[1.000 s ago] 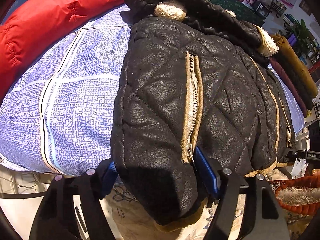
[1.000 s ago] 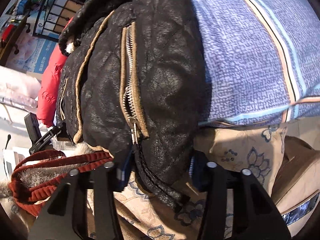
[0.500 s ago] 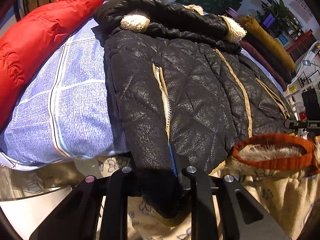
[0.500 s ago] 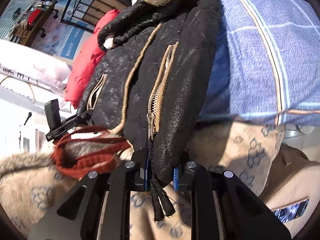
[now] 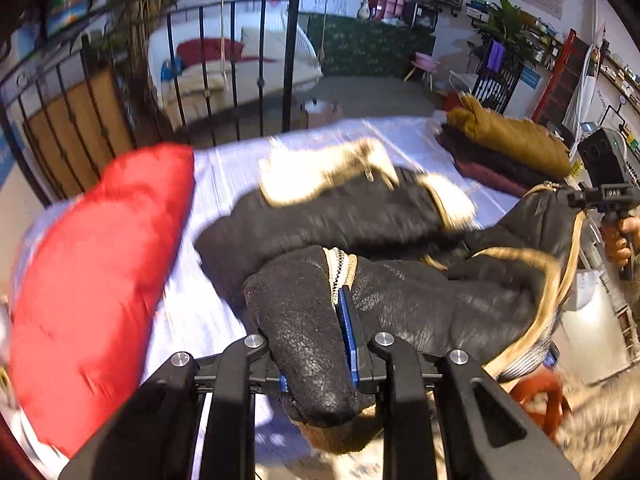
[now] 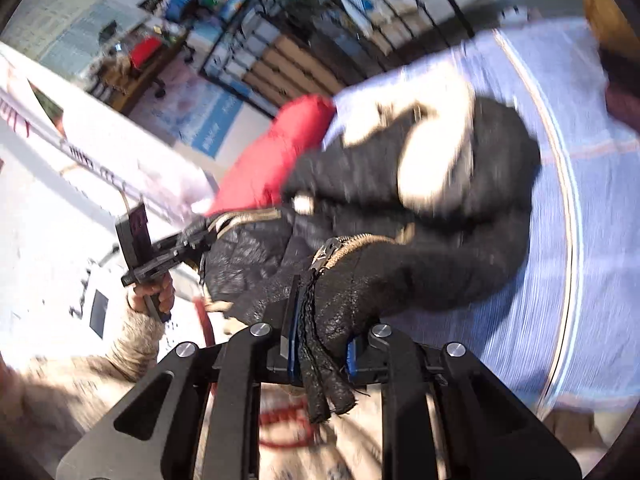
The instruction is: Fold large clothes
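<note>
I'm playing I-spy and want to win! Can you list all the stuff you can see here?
jacket: one, black with tan trim, lifted off the bed at its bottom edge
red coat: one, red, on the bed, left of the jacket
bed: one, blue checked sheet, under the clothes
folded pile: mustard on top, dark red below, far right of bed
railing: one, black, behind the bed
left gripper: black, shut on jacket
right gripper: black, shut on jacket
</note>
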`<state>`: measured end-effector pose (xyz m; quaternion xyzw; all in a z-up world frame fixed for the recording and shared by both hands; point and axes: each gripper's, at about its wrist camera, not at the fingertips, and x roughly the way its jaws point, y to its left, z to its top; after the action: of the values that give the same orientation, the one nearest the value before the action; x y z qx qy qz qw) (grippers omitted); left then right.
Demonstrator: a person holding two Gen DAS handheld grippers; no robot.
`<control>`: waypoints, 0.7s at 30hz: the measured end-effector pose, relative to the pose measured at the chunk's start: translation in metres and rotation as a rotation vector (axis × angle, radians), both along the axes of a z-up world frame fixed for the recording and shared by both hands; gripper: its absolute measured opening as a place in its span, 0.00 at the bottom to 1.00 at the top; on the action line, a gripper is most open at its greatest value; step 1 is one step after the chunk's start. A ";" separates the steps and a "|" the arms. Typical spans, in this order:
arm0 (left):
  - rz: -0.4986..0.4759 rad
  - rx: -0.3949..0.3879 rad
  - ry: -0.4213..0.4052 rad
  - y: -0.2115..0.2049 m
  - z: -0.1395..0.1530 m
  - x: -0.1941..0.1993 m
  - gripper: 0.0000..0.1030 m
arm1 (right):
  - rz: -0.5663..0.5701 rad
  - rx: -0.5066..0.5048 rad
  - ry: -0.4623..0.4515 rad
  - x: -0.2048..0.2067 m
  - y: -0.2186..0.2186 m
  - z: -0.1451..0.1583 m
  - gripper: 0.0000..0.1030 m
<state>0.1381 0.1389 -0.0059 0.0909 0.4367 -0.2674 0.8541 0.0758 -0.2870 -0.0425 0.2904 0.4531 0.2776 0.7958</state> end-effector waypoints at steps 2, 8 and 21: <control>0.006 -0.015 0.004 -0.008 0.006 0.044 0.20 | -0.048 -0.002 -0.011 0.038 -0.018 0.013 0.17; 0.111 -0.018 0.102 -0.040 -0.026 0.174 0.22 | -0.204 -0.036 0.130 0.160 -0.043 -0.009 0.17; 0.309 -0.040 0.323 -0.070 -0.160 0.316 0.25 | -0.504 0.049 0.417 0.304 -0.086 -0.166 0.18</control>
<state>0.4540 0.0689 -0.1657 -0.0381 0.5713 -0.1532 0.8054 0.3798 -0.3726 -0.2081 0.4629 0.5132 0.0172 0.7225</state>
